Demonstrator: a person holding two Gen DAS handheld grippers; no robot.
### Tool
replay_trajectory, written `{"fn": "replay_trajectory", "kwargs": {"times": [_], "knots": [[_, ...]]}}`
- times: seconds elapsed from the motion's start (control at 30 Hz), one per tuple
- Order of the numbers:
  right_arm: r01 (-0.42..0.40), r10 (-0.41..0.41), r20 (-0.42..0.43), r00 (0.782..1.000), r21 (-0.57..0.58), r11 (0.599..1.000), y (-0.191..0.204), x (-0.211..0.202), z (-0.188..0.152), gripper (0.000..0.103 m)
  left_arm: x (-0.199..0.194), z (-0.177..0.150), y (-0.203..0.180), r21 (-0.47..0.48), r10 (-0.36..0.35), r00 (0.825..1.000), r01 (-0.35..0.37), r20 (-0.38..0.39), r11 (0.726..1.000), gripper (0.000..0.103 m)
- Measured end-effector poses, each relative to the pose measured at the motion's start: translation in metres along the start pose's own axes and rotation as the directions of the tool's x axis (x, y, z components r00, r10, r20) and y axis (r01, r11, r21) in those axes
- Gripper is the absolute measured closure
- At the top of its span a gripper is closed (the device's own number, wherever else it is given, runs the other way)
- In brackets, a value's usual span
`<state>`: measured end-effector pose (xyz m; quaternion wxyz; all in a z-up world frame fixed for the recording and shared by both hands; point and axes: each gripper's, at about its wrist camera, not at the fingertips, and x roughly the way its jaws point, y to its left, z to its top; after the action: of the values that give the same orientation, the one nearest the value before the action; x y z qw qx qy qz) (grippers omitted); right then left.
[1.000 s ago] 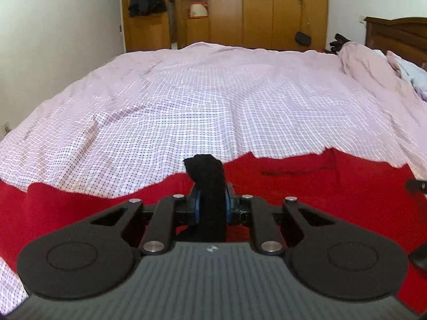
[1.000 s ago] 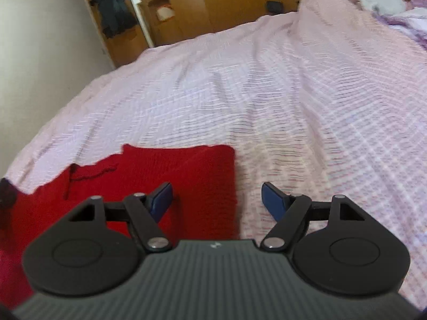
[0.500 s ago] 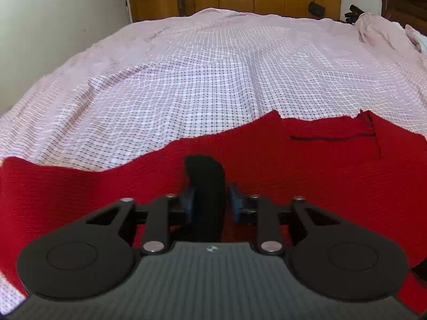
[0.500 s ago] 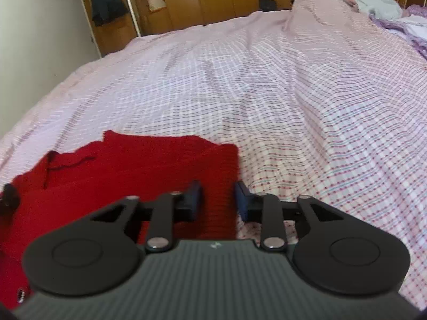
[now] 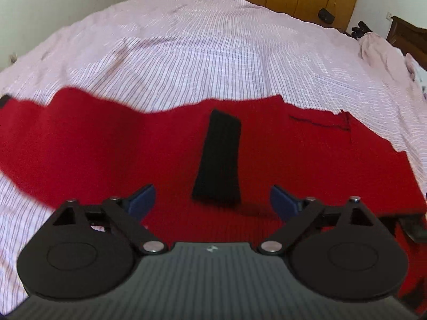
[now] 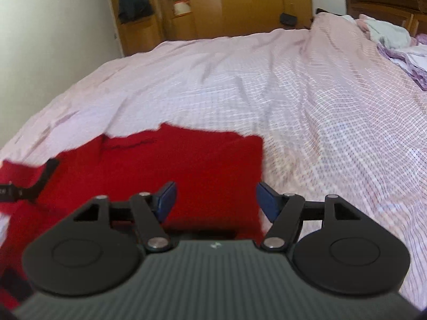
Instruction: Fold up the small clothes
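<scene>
**Both grippers released over the garment**

Your left gripper (image 5: 212, 200) is hovering with jaws spread wide, having just opened; the black cuff (image 5: 218, 157) is lying free between them on the red garment (image 5: 106, 144). Your right gripper (image 6: 216, 200) is also opening, pads clear of the garment's right edge. Beyond, the garment is lying on the checked bedsheet (image 5: 226, 53), with the wardrobe (image 6: 240, 2) behind.

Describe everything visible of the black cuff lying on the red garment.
The black cuff is a dark, matte, knit-looking band, narrow and roughly rectangular, widening slightly toward the camera. It lies flat on the red garment, running lengthwise away from the left gripper, whose jaws have just been opening and now stand apart on either side of its near end without touching it. A faint shadow sits at its near edge. The right wrist view does not show it.
</scene>
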<state>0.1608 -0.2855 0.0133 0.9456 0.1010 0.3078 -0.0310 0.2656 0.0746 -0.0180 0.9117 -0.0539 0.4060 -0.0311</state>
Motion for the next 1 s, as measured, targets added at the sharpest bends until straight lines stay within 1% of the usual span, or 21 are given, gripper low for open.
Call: {"fn": "replay_trajectory", "kwargs": {"times": [0.17, 0.3, 0.4, 0.57, 0.67, 0.7, 0.8, 0.83, 0.9, 1.0], "knots": [[-0.051, 0.051, -0.051, 0.997, 0.0, 0.999, 0.014, -0.026, -0.02, 0.035, -0.026, -0.018, 0.02, -0.003, 0.046, 0.999, -0.046, -0.006, 0.999, 0.004], [-0.056, 0.053, -0.066, 0.996, -0.037, 0.998, 0.027, -0.043, -0.039, 0.035, -0.043, -0.032, 0.041, -0.019, 0.093, 0.996, -0.093, -0.005, 0.995, 0.004], [-0.054, 0.049, -0.083, 0.995, -0.058, 0.997, 0.035, -0.049, -0.053, 0.035, -0.051, -0.042, 0.058, -0.058, 0.117, 0.993, -0.118, -0.026, 0.991, 0.004], [-0.02, 0.016, -0.128, 0.992, -0.03, 0.999, 0.043, -0.053, -0.078, 0.035, -0.058, -0.06, 0.079, -0.09, 0.121, 0.99, -0.127, -0.066, 0.988, 0.004], [0.009, -0.013, -0.125, 0.992, -0.031, 0.999, 0.049, -0.056, -0.093, 0.035, -0.058, -0.067, 0.089, -0.115, 0.123, 0.989, -0.132, -0.083, 0.985, 0.004], [0.02, -0.024, -0.118, 0.993, -0.037, 0.999, 0.051, -0.057, -0.096, 0.033, -0.057, -0.068, 0.092, -0.125, 0.122, 0.988, -0.133, -0.089, 0.983, 0.004], [0.033, -0.037, -0.117, 0.992, -0.033, 0.999, 0.055, -0.06, -0.102, 0.023, -0.054, -0.074, 0.107, -0.158, 0.123, 0.987, -0.139, -0.105, 0.978, 0.004], [0.038, -0.041, -0.117, 0.992, -0.029, 0.999, 0.056, -0.06, -0.103, 0.022, -0.053, -0.076, 0.111, -0.168, 0.12, 0.987, -0.137, -0.108, 0.976, 0.004], [0.061, -0.064, -0.112, 0.992, -0.034, 0.998, 0.06, -0.061, -0.106, 0.022, -0.054, -0.082, 0.12, -0.187, 0.088, 0.991, -0.106, -0.099, 0.977, 0.003], [0.094, -0.097, -0.101, 0.99, -0.037, 0.995, 0.065, -0.061, -0.109, 0.022, -0.059, -0.089, 0.127, -0.192, 0.047, 0.997, -0.058, -0.065, 0.98, 0.002]]}}
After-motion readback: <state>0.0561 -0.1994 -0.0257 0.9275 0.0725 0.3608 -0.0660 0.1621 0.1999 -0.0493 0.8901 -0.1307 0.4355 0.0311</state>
